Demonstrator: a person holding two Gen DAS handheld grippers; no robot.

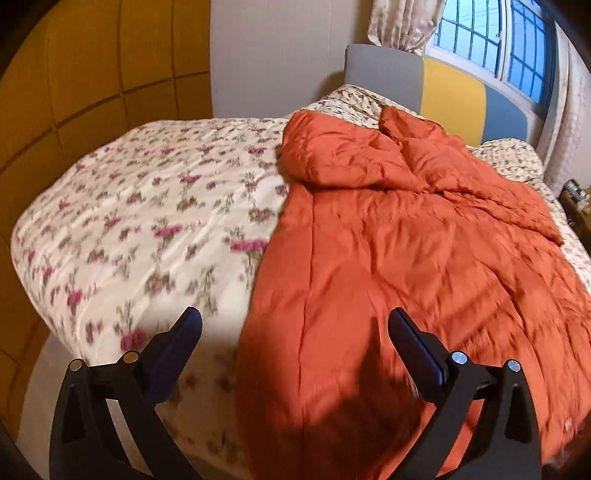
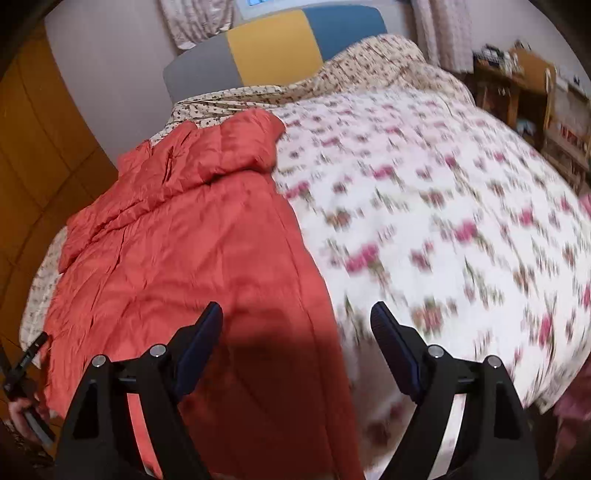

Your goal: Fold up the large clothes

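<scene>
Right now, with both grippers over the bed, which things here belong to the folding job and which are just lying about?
Part of the job:
- orange padded garment, spread along the bed, top end bunched
- left gripper, open, holding nothing
- right gripper, open, holding nothing

Just lying about:
- floral quilt under the garment
- headboard
- curtain
- window
- cluttered wooden shelves

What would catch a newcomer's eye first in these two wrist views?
The orange quilted garment, lying spread and rumpled on the floral bedspread, beside bare bedspread. Next the colour-block headboard at the far end. Both grippers, left and right, hover open above the near edge.
</scene>
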